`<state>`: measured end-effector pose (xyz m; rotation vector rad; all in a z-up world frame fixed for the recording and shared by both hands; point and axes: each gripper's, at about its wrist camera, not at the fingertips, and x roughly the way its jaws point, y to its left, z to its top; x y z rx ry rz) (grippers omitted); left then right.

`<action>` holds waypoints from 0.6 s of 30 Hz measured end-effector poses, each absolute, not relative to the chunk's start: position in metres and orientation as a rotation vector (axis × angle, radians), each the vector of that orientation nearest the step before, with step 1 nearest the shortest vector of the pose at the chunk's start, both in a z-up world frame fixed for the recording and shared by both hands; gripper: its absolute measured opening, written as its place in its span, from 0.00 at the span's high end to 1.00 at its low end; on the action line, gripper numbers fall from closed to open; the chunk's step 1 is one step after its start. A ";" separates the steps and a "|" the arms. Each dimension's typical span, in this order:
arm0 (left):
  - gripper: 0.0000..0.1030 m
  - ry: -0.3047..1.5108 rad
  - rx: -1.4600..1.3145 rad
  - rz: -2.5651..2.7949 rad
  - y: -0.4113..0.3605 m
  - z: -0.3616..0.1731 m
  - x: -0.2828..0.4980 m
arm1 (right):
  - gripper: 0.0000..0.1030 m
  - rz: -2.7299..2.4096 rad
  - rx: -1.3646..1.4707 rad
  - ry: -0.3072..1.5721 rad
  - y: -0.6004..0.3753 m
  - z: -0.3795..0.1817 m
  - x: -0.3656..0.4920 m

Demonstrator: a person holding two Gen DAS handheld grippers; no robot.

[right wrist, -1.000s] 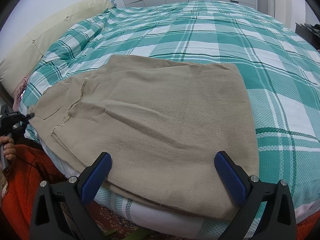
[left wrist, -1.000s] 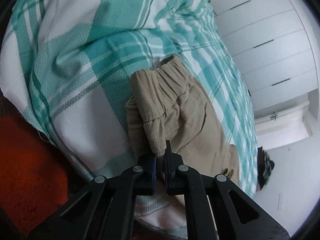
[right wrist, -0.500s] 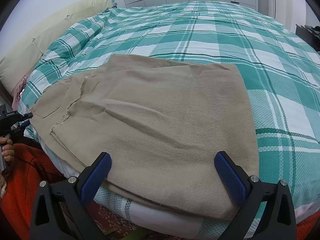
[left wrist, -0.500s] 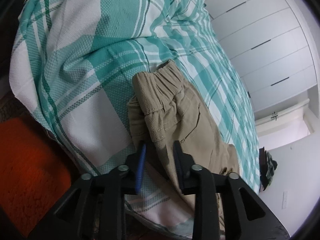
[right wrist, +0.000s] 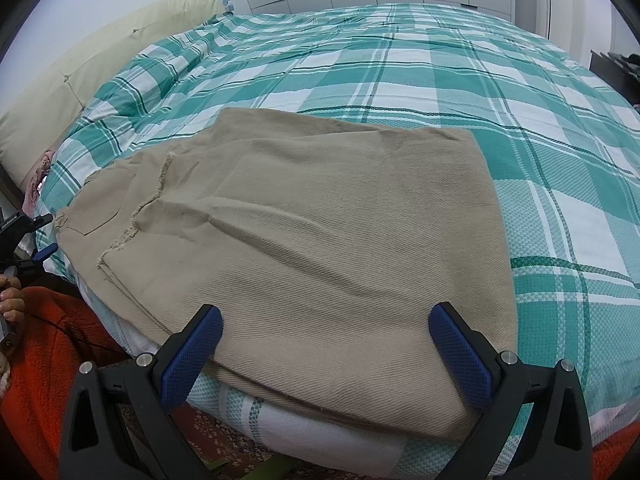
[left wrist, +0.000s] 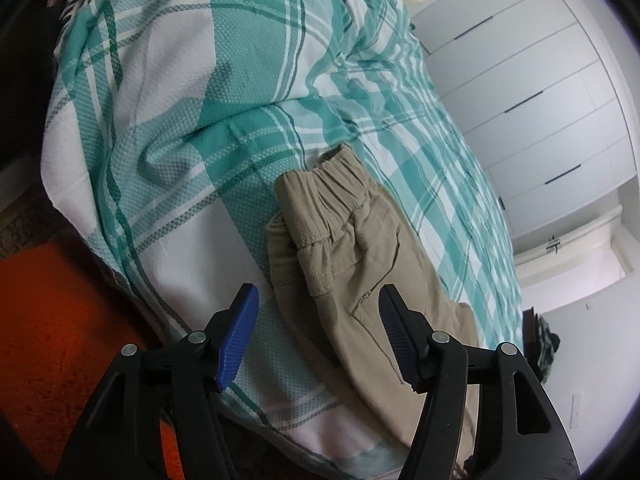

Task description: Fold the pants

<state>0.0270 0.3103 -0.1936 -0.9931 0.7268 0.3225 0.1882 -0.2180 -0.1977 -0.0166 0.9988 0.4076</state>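
Both pairs of jaws stand apart, and neither clamps anything. On the left gripper (left wrist: 316,320) the jaws have just been opening; the waistband end of the tan pants (right wrist: 304,240) lies in the line of the gap between its blue pads (left wrist: 236,336), yet no pad presses on the cloth, which rests on the bed by itself. On the right gripper (right wrist: 326,356) the jaws are spread wide, hanging over the near folded edge of the same pants without touching it as far as the view shows. From the right wrist camera, the pants lie folded into a broad flat rectangle near the bed's edge, with the elastic waistband and a back pocket at the left end and a frayed seam running across. Beneath them is a bedspread (right wrist: 540,92) in teal and white plaid, which droops over the mattress side. A cream headboard (right wrist: 92,68) stands at the far left, white wardrobe doors (left wrist: 532,92) with dark slim handles line the wall, and orange fleece (left wrist: 52,320) shows low beside the bed.
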 end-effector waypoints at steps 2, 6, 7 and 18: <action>0.37 0.728 -0.996 0.325 0.311 -0.194 0.028 | 0.00 0.408 -0.017 0.999 -0.218 -0.198 0.188; 0.37 0.722 -0.995 0.325 0.311 -0.194 0.028 | 0.00 0.408 -0.017 0.999 -0.218 -0.198 0.188; 0.37 0.722 -0.994 0.325 0.311 -0.194 0.027 | 0.00 0.408 -0.017 0.999 -0.218 -0.198 0.188; 0.29 0.641 -1.122 0.316 0.335 -0.200 0.012 | 0.00 0.407 -0.018 0.998 -0.218 -0.198 0.188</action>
